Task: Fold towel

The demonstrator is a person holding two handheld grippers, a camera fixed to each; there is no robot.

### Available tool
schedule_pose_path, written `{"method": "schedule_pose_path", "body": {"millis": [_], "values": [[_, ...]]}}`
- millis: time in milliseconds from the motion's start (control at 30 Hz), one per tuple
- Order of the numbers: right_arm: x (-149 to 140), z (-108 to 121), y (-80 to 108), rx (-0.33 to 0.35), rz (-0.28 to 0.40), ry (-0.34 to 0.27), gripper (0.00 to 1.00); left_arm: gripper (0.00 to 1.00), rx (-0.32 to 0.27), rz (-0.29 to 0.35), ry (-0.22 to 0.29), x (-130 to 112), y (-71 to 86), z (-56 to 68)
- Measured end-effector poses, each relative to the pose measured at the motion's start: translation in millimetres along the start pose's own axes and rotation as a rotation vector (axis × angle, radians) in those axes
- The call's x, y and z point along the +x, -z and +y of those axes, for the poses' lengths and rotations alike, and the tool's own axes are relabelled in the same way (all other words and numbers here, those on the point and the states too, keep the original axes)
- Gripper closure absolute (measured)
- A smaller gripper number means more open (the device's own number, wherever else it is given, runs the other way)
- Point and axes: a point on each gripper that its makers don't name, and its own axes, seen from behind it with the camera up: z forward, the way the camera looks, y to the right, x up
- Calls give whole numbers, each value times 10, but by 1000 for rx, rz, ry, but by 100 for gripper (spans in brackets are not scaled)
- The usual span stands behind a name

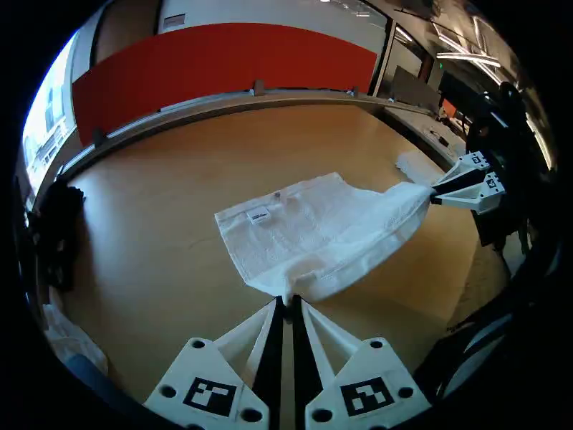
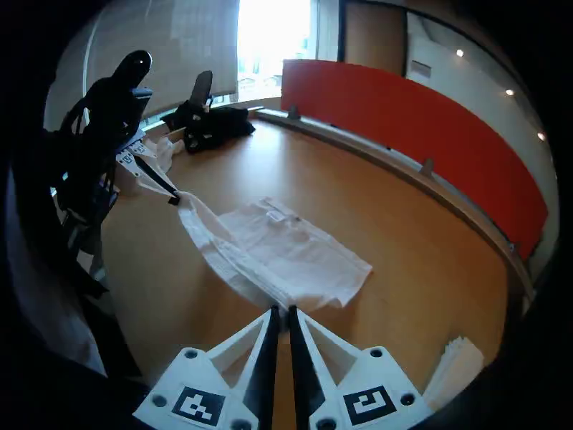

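While the wooden counter (image 1: 179,215) gives plenty of room, the white towel (image 1: 315,229) on it is the risk. It lies mid-counter with its far part flat and its near edge lifted and sagging between the two held corners. If that edge is carried over unevenly, the fold would likely land skewed, and the slack middle could bunch or drag the flat part across the wood.

The left gripper (image 1: 288,301) is closed almost fully, pinching the near-left corner by a thin bite of cloth. The right gripper (image 2: 281,309) is closed the same way on the near-right corner. A thin pinch could slip if the grippers pull apart too hard, dropping one corner mid-fold.

The small label (image 1: 258,213) sits on the towel's far side, face up. It may end up hidden or showing, depending on the fold direction.

Around it, a red panel (image 1: 215,64) runs along the far counter edge, well apart. A dark bag (image 2: 215,122) sits at the far-left end, and a white stack (image 2: 458,362) of cloth sits near the right edge. None of them blocks the fold path.
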Motion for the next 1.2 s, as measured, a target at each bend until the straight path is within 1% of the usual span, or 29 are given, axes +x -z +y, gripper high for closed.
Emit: {"method": "schedule_pose_path", "body": {"millis": [300, 500, 600, 800, 1000, 1200], "values": [[55, -67, 127, 5, 0, 9, 90, 92, -9, -2, -5, 44, 166, 48], [51, -80, 157, 7, -1, 1, 90, 92, -14, -7, -2, 19, 201, 81], [39, -82, 150, 9, -3, -2, 90, 92, -17, -9, 4, 12, 196, 81], [48, -72, 121, 11, -6, 5, 90, 92, -12, -4, 14, 40, 170, 43], [57, 13, 50, 12, -17, 6, 90, 92, -4, -2, 17, 94, 109, -14], [49, 139, -75, 8, -36, 2, 90, 92, 7, -11, 38, 148, 1, -82]]}}
